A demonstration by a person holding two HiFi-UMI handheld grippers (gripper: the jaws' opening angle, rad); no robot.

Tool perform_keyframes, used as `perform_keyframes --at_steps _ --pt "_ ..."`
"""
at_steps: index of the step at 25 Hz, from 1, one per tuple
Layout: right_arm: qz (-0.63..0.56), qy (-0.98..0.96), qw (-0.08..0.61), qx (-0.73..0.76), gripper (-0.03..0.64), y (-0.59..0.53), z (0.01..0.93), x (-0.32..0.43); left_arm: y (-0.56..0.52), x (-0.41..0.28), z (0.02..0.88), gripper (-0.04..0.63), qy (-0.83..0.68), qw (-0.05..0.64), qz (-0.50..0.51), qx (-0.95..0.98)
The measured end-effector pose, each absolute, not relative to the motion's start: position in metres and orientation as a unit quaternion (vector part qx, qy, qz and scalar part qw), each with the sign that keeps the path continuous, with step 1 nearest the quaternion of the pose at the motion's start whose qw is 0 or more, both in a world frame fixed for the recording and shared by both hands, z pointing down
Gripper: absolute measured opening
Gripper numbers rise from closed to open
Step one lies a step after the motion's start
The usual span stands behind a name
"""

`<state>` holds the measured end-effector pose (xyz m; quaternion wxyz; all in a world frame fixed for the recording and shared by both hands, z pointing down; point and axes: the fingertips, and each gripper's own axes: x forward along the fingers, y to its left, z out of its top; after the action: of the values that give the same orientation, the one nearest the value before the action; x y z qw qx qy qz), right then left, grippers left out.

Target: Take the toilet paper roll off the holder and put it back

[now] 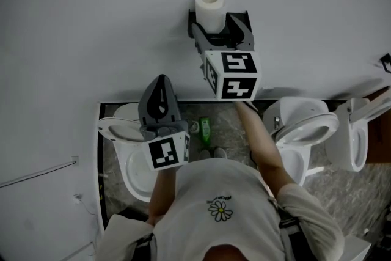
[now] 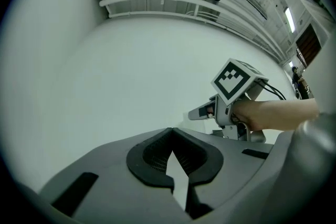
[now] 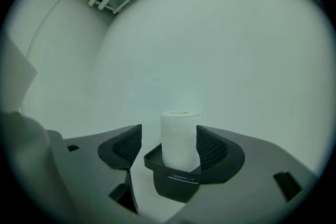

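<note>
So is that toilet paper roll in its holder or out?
In: the toilet paper roll stands upright inside the black holder, with the right tool open around it.

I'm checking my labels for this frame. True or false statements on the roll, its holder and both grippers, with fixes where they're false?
1. The toilet paper roll stands upright in the holder. True.
2. The right gripper is clamped on the roll. False: its jaws stand open, one on each side of the roll.
3. The left gripper carries the roll. False: its jaws are together with nothing between them.
4. The roll is between the right gripper's jaws. True.
</note>
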<state>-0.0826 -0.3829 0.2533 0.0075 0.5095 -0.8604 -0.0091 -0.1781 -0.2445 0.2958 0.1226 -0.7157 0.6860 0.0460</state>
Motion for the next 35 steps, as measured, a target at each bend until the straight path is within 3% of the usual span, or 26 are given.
perform_keyframes --at_steps 21,35 --pt "0.014 -0.833 0.098 0.544 0.284 -0.446 0.277 -0.086 -0.251 -0.198 0.309 0.017 0.701 0.108 0.043 -0.704" --pt "-0.005 -0.837 0.1 0.537 0.281 -0.441 0.273 -0.087 -0.249 -0.196 0.304 0.017 0.697 0.109 0.048 -0.707"
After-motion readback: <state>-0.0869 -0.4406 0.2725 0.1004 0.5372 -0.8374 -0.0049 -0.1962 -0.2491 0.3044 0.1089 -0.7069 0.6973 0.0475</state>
